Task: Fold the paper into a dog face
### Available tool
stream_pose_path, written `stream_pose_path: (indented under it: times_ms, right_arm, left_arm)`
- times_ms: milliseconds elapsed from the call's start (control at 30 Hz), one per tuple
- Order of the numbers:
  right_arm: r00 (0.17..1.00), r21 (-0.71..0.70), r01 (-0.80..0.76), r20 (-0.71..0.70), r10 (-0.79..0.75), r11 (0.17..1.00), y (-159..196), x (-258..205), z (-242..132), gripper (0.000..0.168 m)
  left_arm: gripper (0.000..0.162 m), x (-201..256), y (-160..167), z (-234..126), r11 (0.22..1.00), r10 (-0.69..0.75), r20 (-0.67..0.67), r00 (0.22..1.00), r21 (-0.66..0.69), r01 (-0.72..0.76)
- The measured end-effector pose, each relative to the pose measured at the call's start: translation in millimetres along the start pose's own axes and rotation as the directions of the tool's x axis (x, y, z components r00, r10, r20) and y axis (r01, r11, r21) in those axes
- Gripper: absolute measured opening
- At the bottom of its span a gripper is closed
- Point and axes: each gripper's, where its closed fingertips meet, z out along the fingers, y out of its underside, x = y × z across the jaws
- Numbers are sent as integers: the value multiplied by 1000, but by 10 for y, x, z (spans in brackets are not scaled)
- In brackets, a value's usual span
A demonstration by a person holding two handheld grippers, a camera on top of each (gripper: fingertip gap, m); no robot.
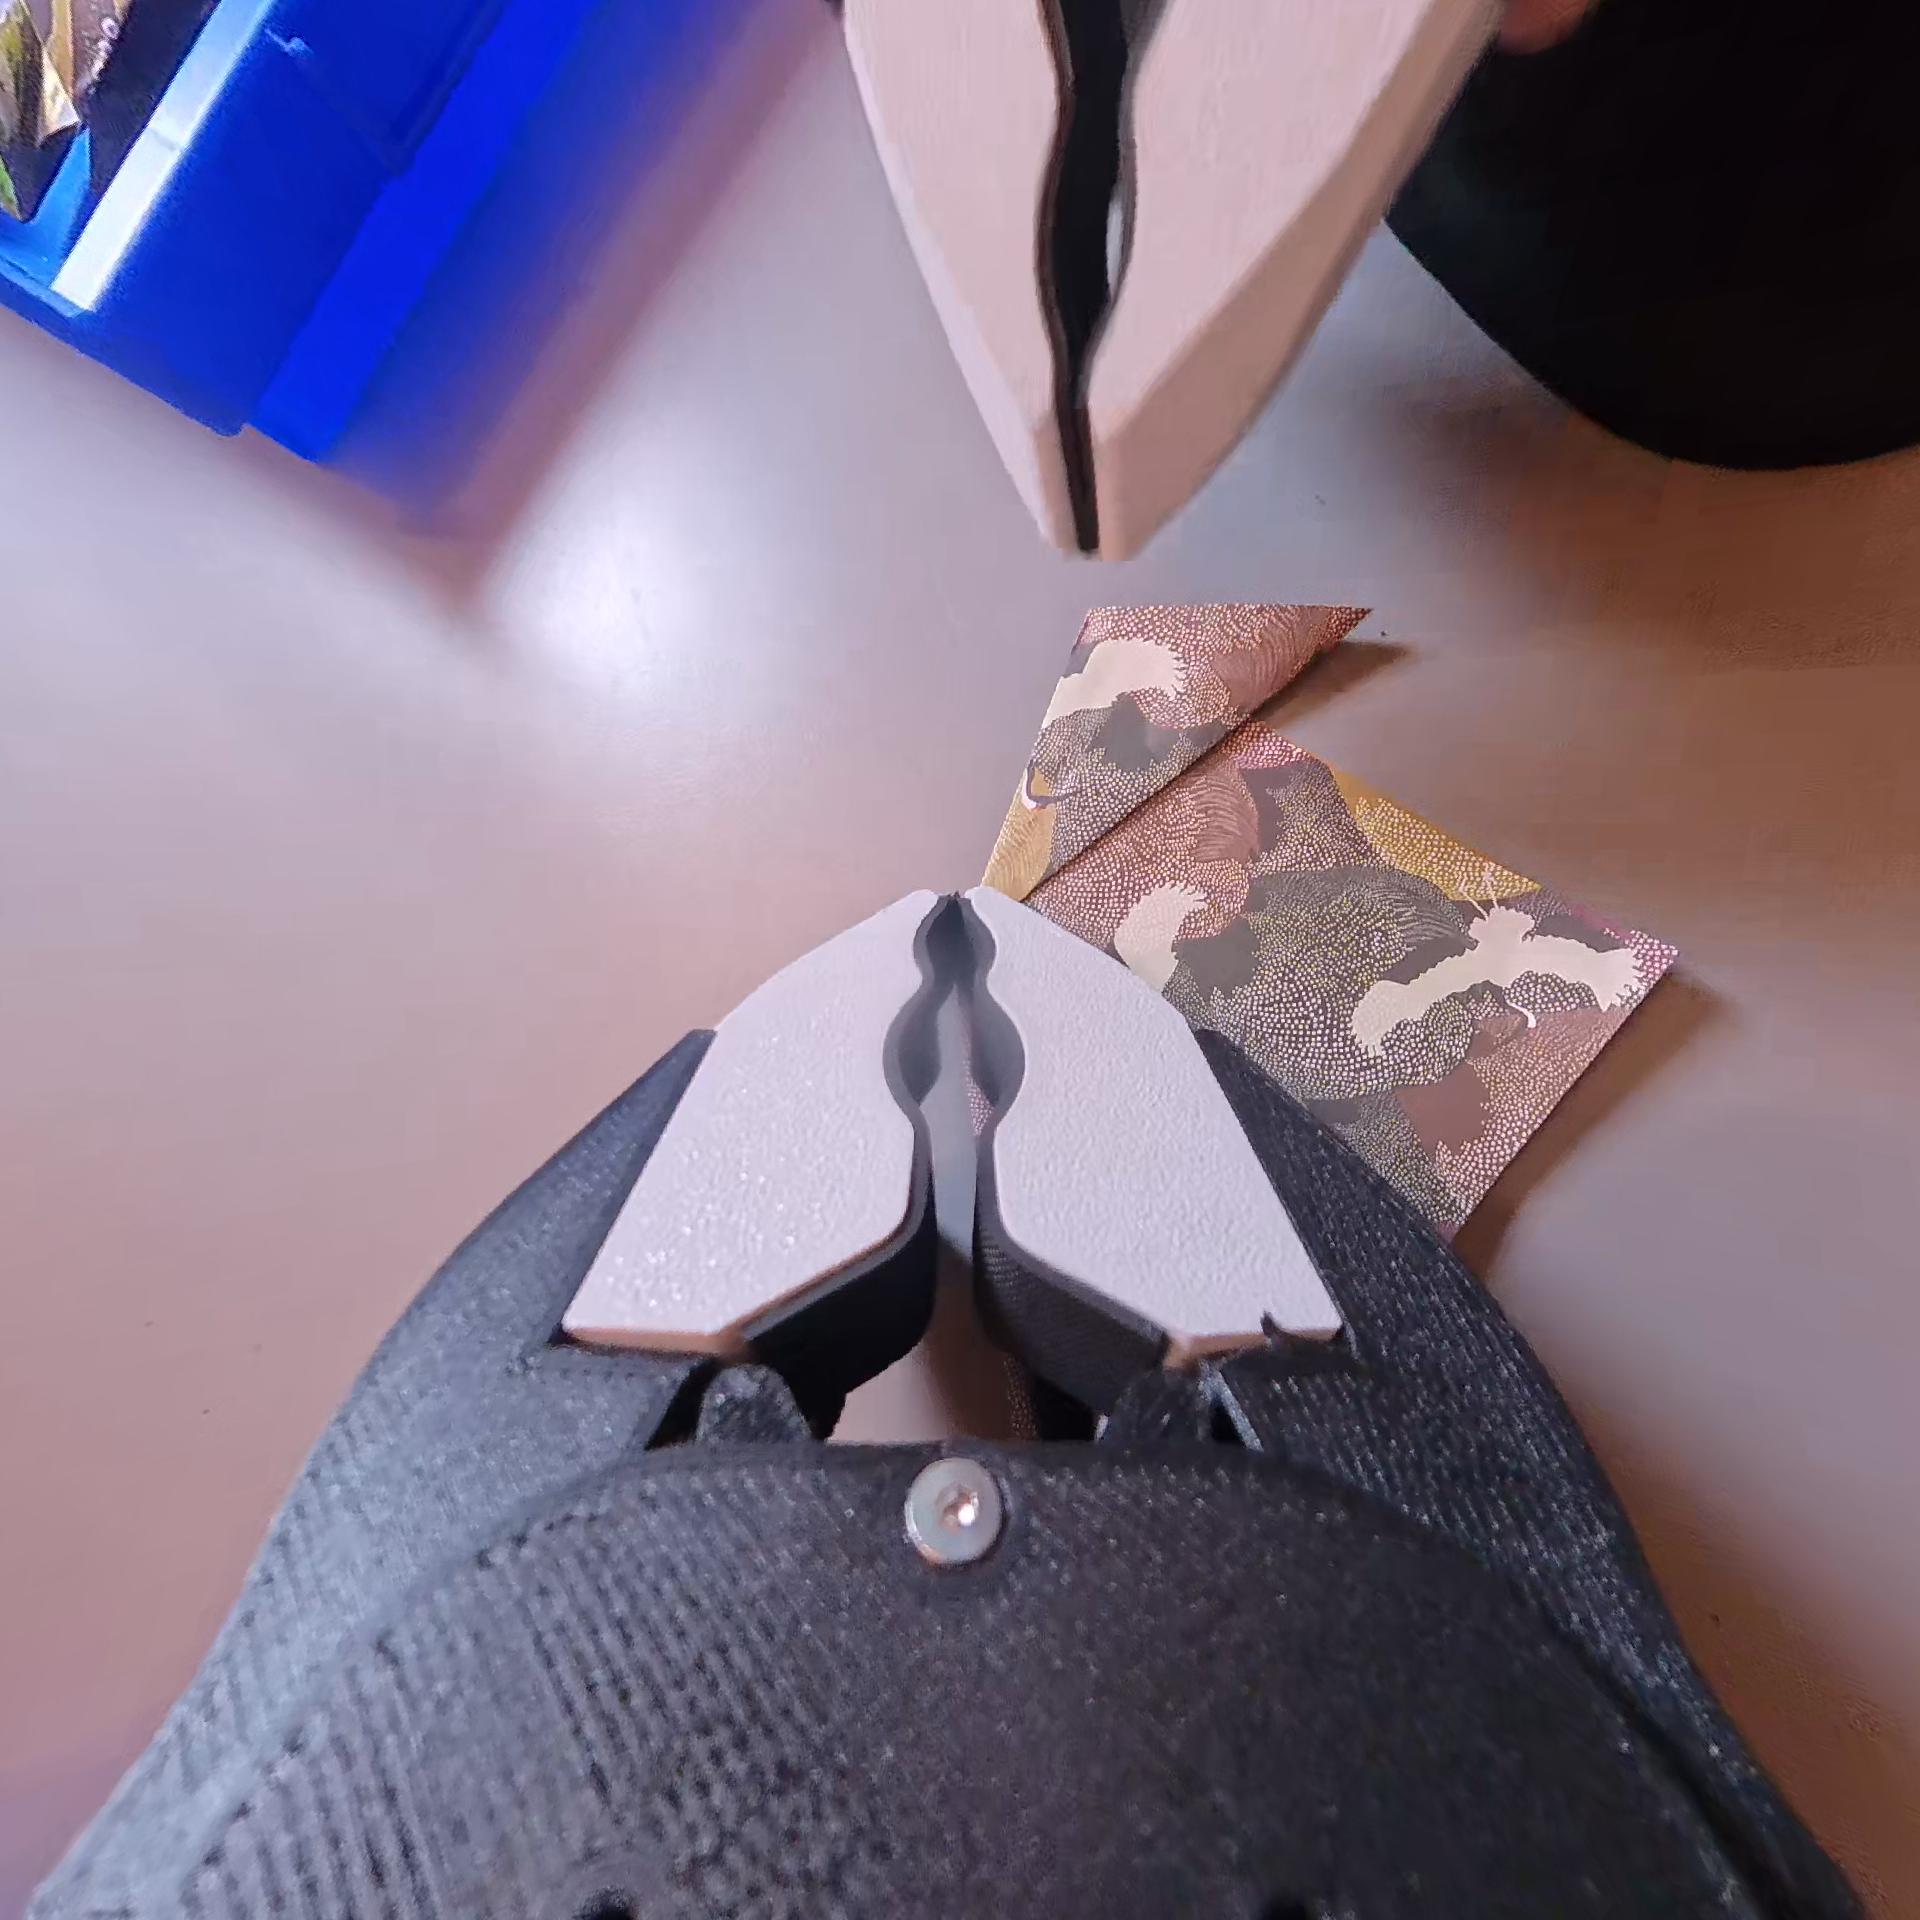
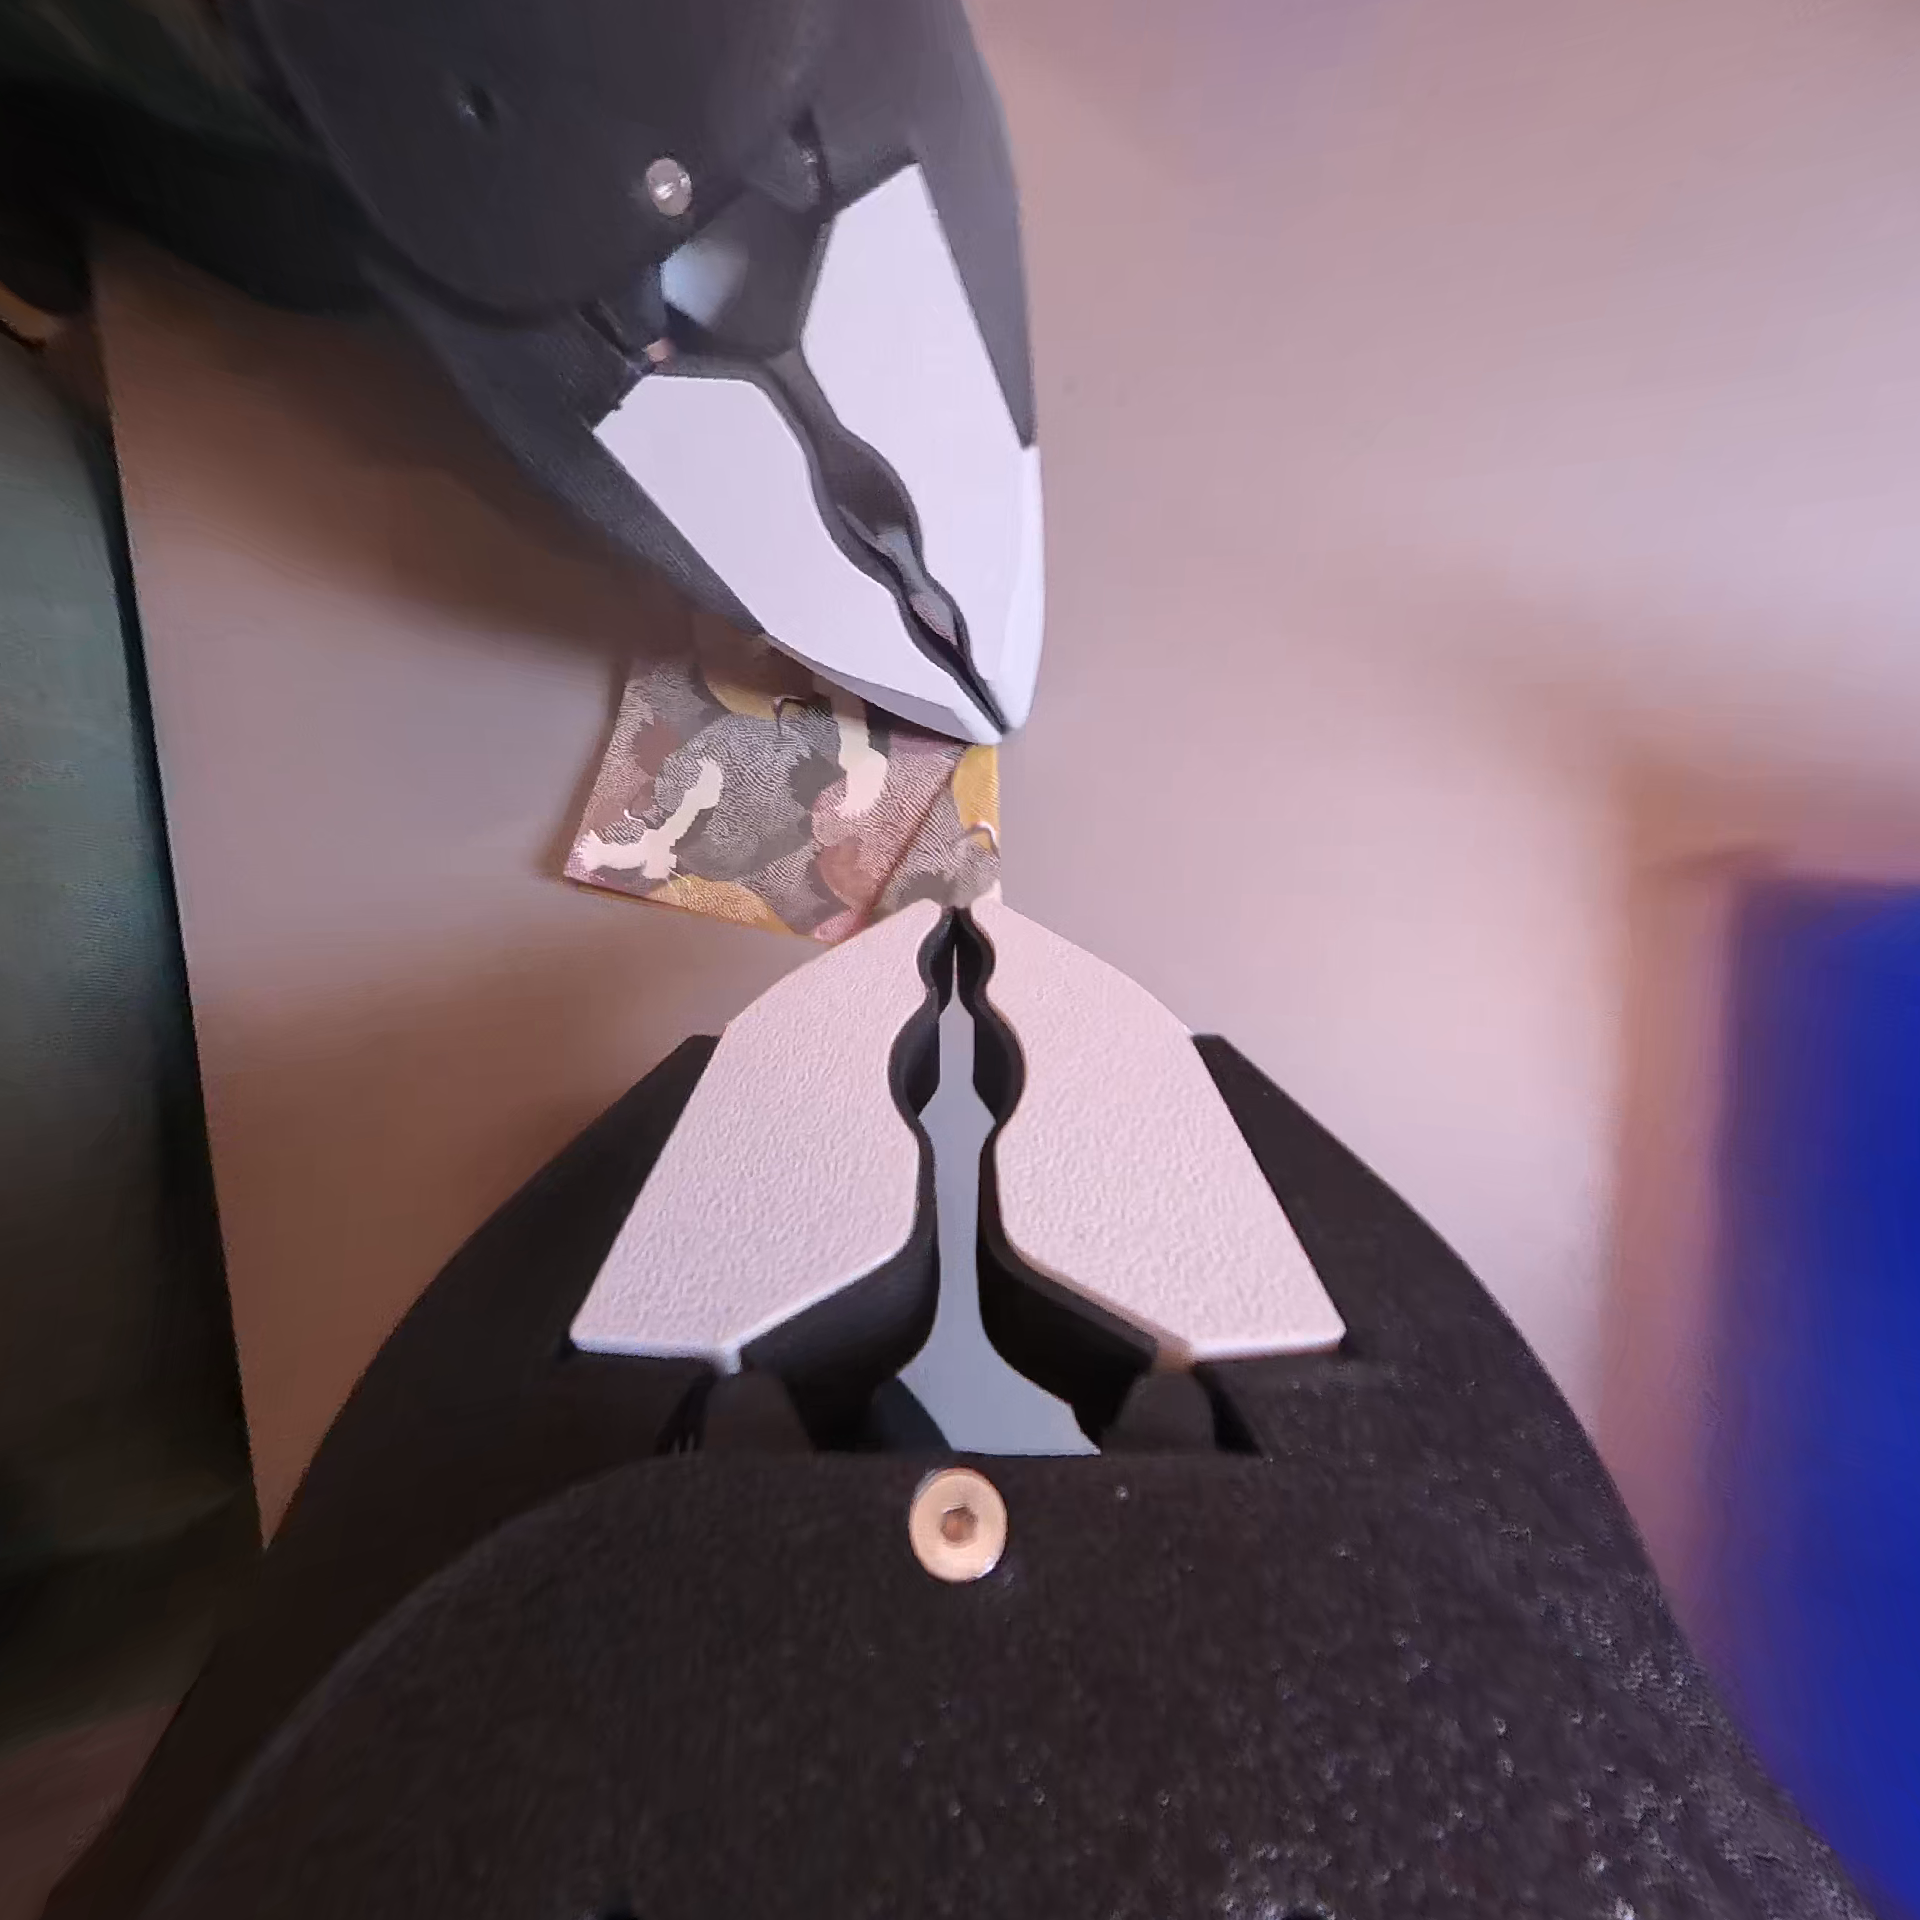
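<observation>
The patterned paper [image 1: 1320, 935] lies flat on the table, folded into a pointed shape with one flap [image 1: 1174, 686] turned out at its far end. My left gripper [image 1: 956, 902] is shut, and its tips rest at the paper's near-left corner, covering part of it. My right gripper [image 1: 1086, 540] is shut and hangs just above the table, a little beyond the far flap and apart from it. In the right wrist view my right gripper [image 2: 961, 916] sits just short of the paper [image 2: 769, 821], and the left gripper [image 2: 995, 727] touches the paper's far corner.
A blue bin [image 1: 260, 239] stands at the far left of the table; it also shows as a blur in the right wrist view [image 2: 1829, 1143]. A person's dark clothing [image 1: 1714, 260] lies along the table edge beyond the paper. Bare table [image 1: 416, 831] lies to the left. The gap from one gripper's tips to the other's is roughly 6 cm.
</observation>
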Motion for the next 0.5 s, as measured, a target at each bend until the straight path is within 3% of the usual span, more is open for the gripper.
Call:
stream_pose_path:
  times_ms: [67, 100, 300, 500]
  right_arm:
    - [999, -37, 51, 15, -50, 998, 14, -35, 147, 0]
    - [997, -52, 71, 27, -70, 996, 21, -43, 217, 9]
    - [996, -127, 84, 51, -78, 988, 65, 24, 398, 2]
    - [1000, -105, 17, 27, -14, 994, 54, 32, 400, 0]
  left_arm:
    - [0, 0, -1, 0, 1000, 3, -8, 1000, 12, -2]
    - [0, 0, -2, 0, 1000, 6, -9, 1000, 13, -6]
    - [0, -1, -9, 0, 998, 42, -21, 999, 41, -41]
    - [0, -40, -58, -55, 994, -15, -53, 998, 107, 20]
